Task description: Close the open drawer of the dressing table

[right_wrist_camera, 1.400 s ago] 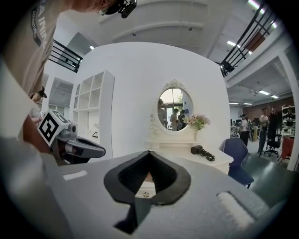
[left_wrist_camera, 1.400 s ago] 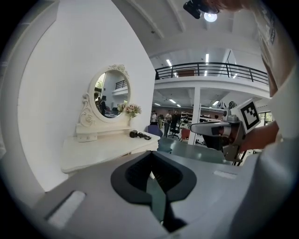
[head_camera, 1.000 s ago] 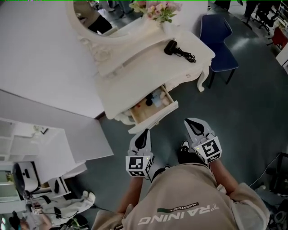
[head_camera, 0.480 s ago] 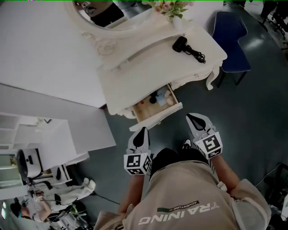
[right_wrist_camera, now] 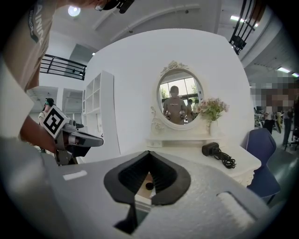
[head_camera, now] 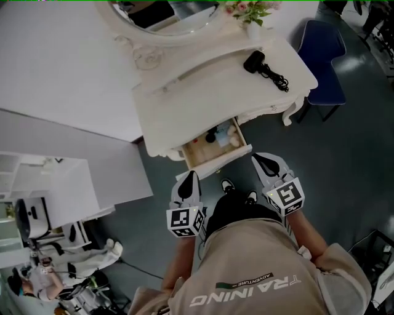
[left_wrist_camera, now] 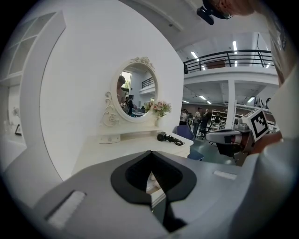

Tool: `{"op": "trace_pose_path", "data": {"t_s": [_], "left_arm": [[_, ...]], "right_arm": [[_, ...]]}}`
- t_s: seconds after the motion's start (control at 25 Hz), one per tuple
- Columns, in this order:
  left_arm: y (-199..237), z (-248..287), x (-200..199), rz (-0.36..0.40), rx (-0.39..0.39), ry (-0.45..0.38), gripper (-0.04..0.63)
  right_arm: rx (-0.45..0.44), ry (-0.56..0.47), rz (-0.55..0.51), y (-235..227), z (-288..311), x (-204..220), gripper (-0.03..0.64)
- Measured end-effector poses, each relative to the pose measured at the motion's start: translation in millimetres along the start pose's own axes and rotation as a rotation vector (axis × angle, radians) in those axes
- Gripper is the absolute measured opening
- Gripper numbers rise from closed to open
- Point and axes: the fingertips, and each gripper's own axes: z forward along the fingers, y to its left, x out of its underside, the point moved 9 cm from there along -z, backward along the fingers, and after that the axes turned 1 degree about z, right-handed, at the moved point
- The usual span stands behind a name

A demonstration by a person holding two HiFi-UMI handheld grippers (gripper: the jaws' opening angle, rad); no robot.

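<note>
The white dressing table [head_camera: 203,86] stands ahead with its drawer [head_camera: 215,146] pulled out; small items lie inside. The drawer's front panel [head_camera: 217,162] faces me. My left gripper [head_camera: 191,175] is shut and empty, just short of the panel's left end. My right gripper [head_camera: 259,159] is also shut and empty, just right of the panel's right end. In the left gripper view the shut left gripper [left_wrist_camera: 150,154] frames a sliver of the drawer [left_wrist_camera: 150,183]. In the right gripper view the right gripper [right_wrist_camera: 148,153] frames the drawer's inside [right_wrist_camera: 144,185].
A black hair dryer [head_camera: 258,63] with its cord lies on the tabletop. A vase of flowers [head_camera: 249,11] and an oval mirror [head_camera: 163,13] stand at the back. A blue chair [head_camera: 323,55] is to the right, a white shelf unit [head_camera: 37,191] to the left.
I have stepped closer to the table. Both grippers, still shut, have come nearer the drawer's front panel.
</note>
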Motion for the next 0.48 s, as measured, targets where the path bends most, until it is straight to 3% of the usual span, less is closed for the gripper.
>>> {"op": "trace_pose_path", "data": {"t_s": [0.32,0.48], "left_arm": [[33.5,34.6,-19.5,-0.029,0.021,-0.041,0.015],[49.8,44.9,-24.7,-0.041,0.044,-0.04,0.015]], "right_arm": [[-0.005,0.025,-0.106,-10.2,39.9,-42.0,0.002],[-0.018,0.003,-0.06,-7.4,59.9,-65.7,0.002]]}}
